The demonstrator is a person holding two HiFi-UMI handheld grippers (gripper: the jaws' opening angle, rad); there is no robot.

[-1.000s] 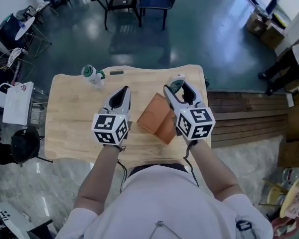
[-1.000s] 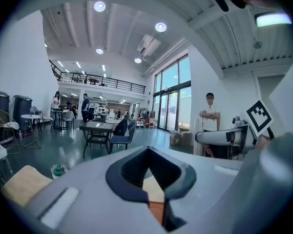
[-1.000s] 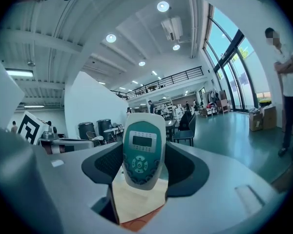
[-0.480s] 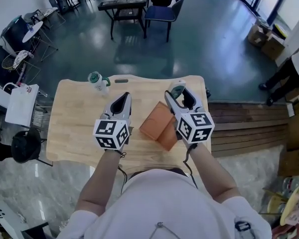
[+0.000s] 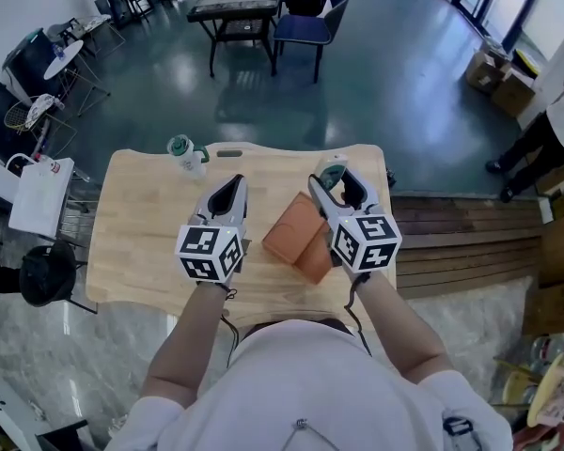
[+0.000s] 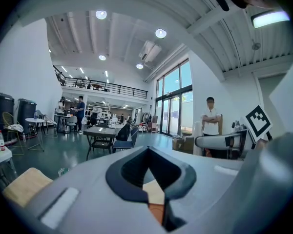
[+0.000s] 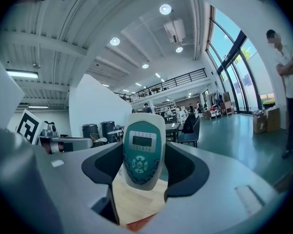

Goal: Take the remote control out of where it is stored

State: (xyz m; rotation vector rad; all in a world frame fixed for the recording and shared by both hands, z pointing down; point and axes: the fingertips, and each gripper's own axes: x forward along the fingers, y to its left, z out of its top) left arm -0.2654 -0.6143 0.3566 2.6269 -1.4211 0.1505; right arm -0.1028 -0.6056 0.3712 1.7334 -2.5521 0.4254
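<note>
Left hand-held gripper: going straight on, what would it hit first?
Nothing near: the left hand-held gripper points level above the wooden table; the way looks free up to the dark table far ahead, depth unclear.

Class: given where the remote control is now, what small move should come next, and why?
Probably lower the right gripper and set the remote control on the bare table: its fingers already hold it clear of the brown case.

No word, number or brand could be read anywhere. The left gripper (image 5: pixel 233 184) and the right gripper (image 5: pixel 336 178) bore only black-and-white square markers (image 5: pixel 209 251) on their cubes, with no letters. The remote control (image 7: pixel 143 152) showed a small screen and buttons whose print was too small to make out.
</note>
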